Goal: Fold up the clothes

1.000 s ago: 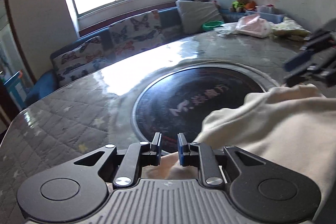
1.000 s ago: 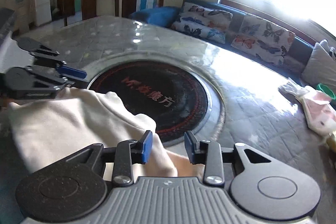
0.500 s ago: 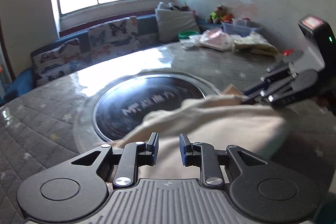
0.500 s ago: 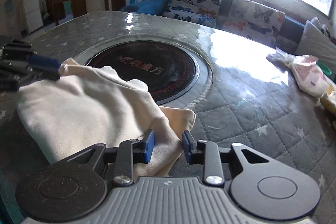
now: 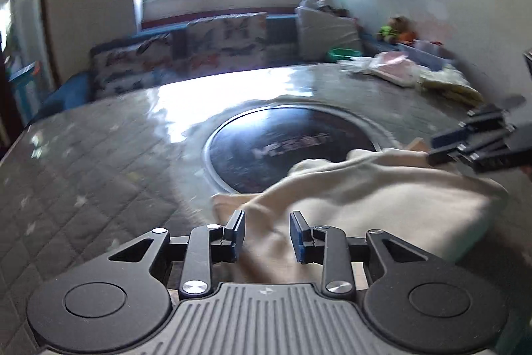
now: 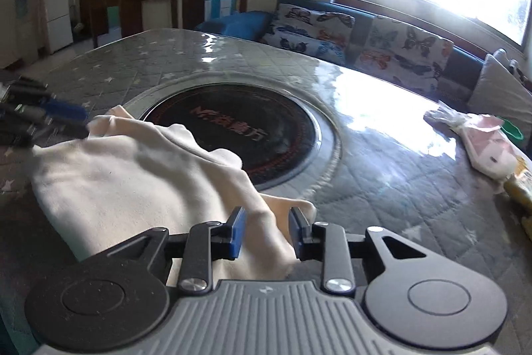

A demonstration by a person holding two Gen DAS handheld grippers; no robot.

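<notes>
A cream garment [image 5: 382, 198] lies folded in a soft heap on the grey quilted table [image 5: 99, 155], and its far edge overlaps the black round inset [image 5: 282, 152]. My left gripper [image 5: 266, 232] stands over the garment's near corner. Its jaws are opening, with cloth lying loose in the gap. In the right wrist view the garment [image 6: 133, 182] bunches up between the pads of my right gripper [image 6: 267, 230], whose jaws are also opening. Each gripper shows in the other's view, the right gripper [image 5: 432, 148] and the left gripper [image 6: 84, 122], at opposite ends of the garment.
Plastic bags and folded items [image 6: 485, 148] sit at the table's far edge. A sofa with butterfly cushions [image 6: 332, 32] runs along behind the table under a bright window. A cabinet and a fridge stand in the room beyond.
The garment has come down from between the grippers and now lies on the table. My left gripper's jaws have widened and it has shifted sideways. The right gripper has hardly moved.
</notes>
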